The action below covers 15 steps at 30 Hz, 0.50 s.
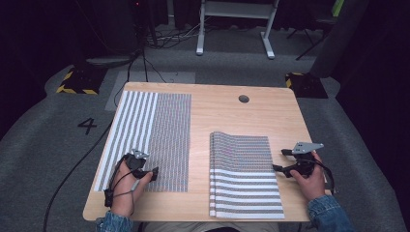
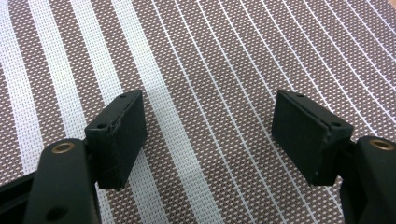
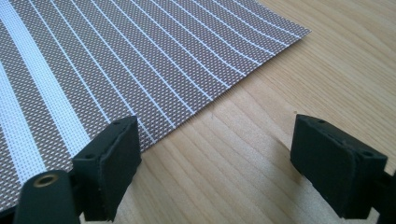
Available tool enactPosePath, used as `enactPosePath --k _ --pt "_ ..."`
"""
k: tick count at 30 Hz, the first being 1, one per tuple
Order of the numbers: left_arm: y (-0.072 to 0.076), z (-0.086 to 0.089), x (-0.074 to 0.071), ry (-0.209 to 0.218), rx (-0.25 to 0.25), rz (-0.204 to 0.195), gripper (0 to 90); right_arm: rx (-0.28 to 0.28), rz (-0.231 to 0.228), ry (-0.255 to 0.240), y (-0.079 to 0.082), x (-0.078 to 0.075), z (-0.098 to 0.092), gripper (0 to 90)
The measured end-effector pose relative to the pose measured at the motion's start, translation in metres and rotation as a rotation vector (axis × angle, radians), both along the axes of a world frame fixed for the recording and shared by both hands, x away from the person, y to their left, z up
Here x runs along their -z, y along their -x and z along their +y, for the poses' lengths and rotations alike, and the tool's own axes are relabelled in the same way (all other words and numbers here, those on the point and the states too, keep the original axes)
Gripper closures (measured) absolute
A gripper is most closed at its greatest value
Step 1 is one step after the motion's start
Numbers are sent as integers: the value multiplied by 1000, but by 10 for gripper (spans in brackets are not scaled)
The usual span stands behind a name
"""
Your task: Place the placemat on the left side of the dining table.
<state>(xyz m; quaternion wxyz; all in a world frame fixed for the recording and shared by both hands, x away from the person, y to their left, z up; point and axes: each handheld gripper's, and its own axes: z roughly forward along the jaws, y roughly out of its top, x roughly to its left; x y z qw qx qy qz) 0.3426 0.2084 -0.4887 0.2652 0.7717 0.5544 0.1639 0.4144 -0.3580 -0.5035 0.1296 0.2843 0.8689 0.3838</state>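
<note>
Lying flat on the wooden desk (image 1: 227,121) were two striped woven mats: a flat mat (image 1: 147,137) at the left and a folded mat (image 1: 244,176) at the right (its fold at the far edge). The left tongs (image 1: 147,173) hung released over the flat mat's near end. The right tongs (image 1: 279,160), also spread apart, hovered just beside the folded mat's right edge, over bare wood.

Legible marking: numeral "4" (image 1: 87,125), dark, on grey floor left of table (image 1: 217,104). No other readable text noted.
</note>
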Motion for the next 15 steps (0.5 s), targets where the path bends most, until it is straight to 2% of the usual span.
enactPosePath --k 3,5,8,11,15 --pt "1 -5 -1 15 6 -26 271 0 0 0 0 0 0 163" --pt "4 -10 -5 -3 29 -34 280 1 1 0 0 0 0 163" --pt "10 -19 -12 -5 64 -50 282 1 1 0 0 0 0 163" --pt "19 -29 -19 14 102 -58 281 0 0 0 0 0 0 163" --pt "30 -44 -29 36 149 -87 281 0 0 0 0 0 0 163"
